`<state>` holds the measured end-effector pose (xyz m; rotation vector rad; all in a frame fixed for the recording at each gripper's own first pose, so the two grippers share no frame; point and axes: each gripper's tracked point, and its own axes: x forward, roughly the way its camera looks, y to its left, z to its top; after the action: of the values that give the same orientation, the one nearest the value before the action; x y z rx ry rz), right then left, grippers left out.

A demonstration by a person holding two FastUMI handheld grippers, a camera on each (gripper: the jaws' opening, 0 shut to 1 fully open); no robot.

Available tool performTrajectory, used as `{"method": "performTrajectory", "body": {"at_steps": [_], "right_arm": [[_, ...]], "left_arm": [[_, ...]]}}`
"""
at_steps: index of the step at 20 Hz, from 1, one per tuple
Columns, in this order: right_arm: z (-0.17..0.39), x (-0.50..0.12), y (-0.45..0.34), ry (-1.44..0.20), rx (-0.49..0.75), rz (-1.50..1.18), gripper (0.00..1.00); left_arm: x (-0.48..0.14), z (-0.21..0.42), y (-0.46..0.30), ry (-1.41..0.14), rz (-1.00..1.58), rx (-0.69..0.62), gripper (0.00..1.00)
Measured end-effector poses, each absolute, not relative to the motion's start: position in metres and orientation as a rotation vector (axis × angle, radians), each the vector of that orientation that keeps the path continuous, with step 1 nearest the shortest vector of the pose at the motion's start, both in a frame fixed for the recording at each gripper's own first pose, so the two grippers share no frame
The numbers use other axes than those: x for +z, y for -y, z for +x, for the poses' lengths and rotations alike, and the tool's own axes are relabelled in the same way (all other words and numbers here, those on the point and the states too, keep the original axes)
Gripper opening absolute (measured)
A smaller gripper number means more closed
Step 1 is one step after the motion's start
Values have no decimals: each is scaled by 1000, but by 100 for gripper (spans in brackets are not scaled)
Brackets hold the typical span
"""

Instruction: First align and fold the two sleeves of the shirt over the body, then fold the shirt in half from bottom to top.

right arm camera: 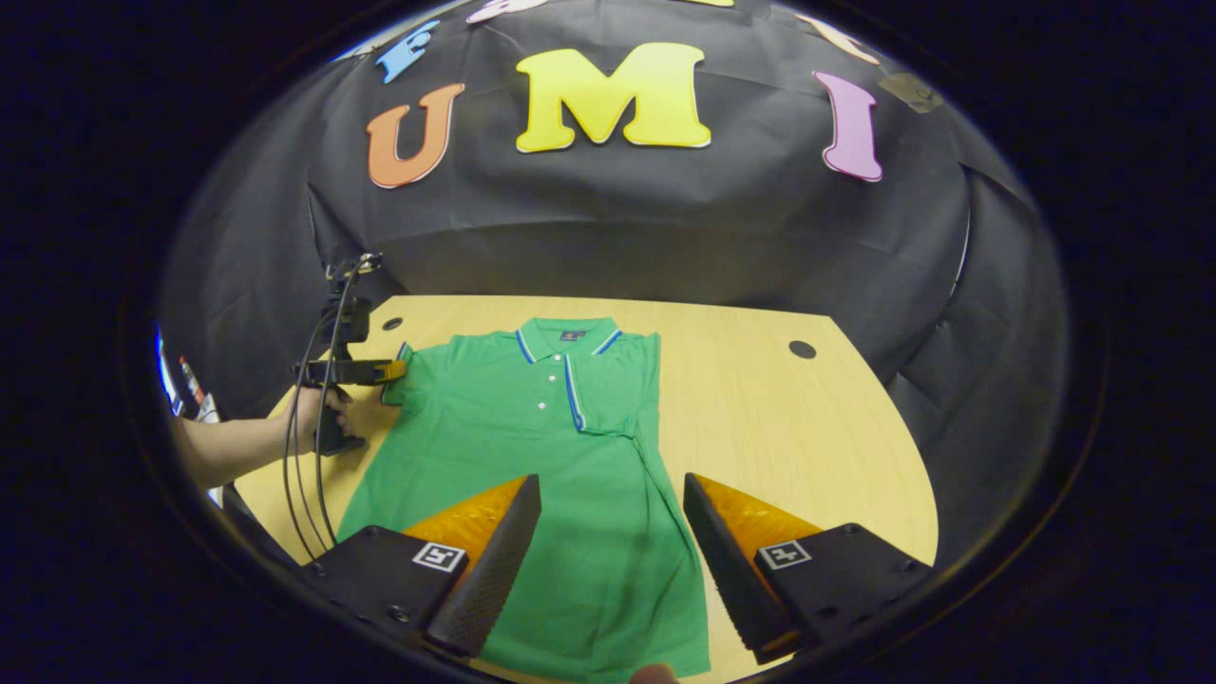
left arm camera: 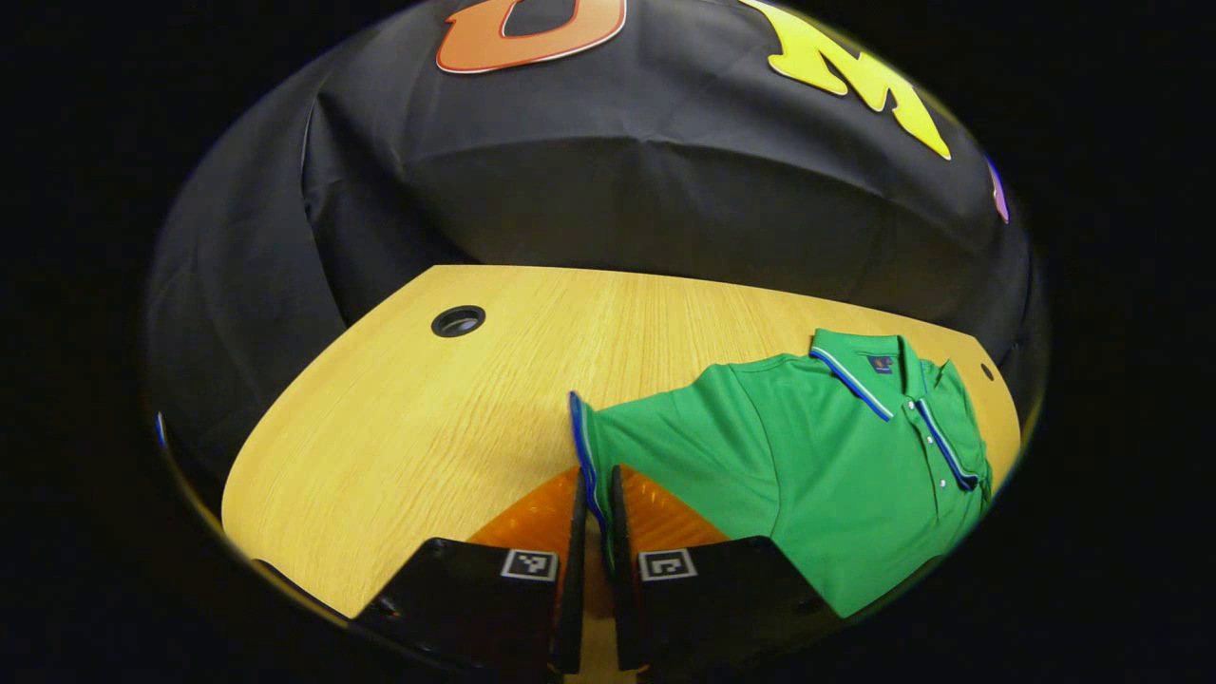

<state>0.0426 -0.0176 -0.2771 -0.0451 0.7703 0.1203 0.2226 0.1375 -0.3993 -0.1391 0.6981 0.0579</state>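
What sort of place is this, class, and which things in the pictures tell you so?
Probably a staged recording booth, not a home: a black cloth wall encloses a bare wooden table, where a shirt is being folded by a hand-held left gripper.

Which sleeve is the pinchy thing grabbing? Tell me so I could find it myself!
Look at the wooden table and the green shirt spread flat on it. Go to the shirt's side where a hand holds the left gripper: the sleeve there sticks out past the body, its blue-striped cuff pinched between the fingers. The other sleeve already lies folded over the body.
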Motion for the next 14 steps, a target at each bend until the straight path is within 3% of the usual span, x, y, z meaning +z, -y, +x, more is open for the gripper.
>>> {"method": "performTrajectory", "body": {"at_steps": [1,3,14], "right_arm": [[43,-277,16,-764,119,-46,95],[44,-274,14,-754,119,-48,93],[31,-242,46,-676,51,-12,93]], "left_arm": [[-394,223,-131,-692,-166,20,10],[-388,224,-126,-682,-176,-17,5],[-293,241,-55,-558,-127,-145,3]]}}
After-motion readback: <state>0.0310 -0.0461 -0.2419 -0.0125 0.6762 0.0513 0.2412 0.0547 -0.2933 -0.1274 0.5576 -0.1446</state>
